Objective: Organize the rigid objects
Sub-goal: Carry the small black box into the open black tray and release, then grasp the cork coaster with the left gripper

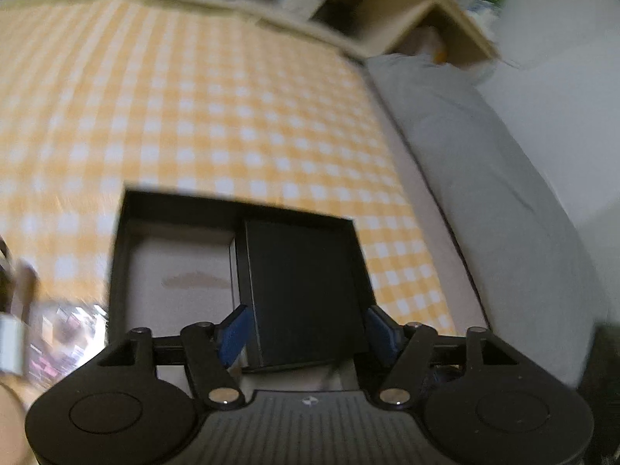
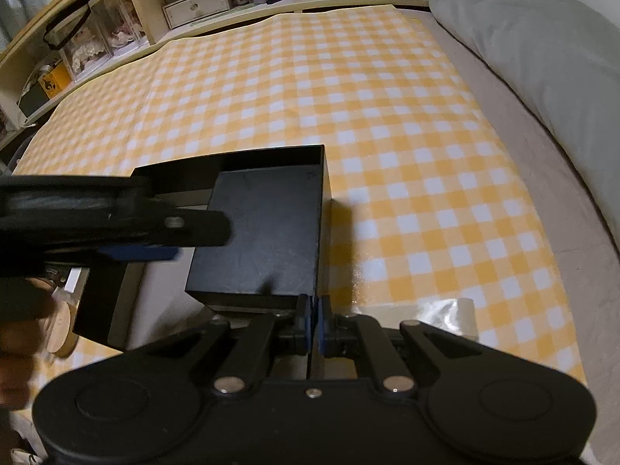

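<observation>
A black open tray box (image 1: pixel 128 209) lies on the yellow checked cloth; it also shows in the right wrist view (image 2: pixel 271 153). A smaller black box (image 1: pixel 302 290) sits in its right half, also in the right wrist view (image 2: pixel 263 232). My left gripper (image 1: pixel 306 329) has its blue pads either side of the small black box's near end, apparently closed on it. In the right wrist view the left gripper (image 2: pixel 116 224) comes in from the left over the tray. My right gripper (image 2: pixel 314 321) is shut on the tray's near right wall.
A grey pillow (image 2: pixel 542 38) lies along the right. Shelves with boxes and clear cases (image 2: pixel 116 19) stand at the back. A round wooden object (image 2: pixel 62 329) and a glossy packet (image 1: pixel 66 333) lie left of the tray. A clear film piece (image 2: pixel 449 314) lies near the right gripper.
</observation>
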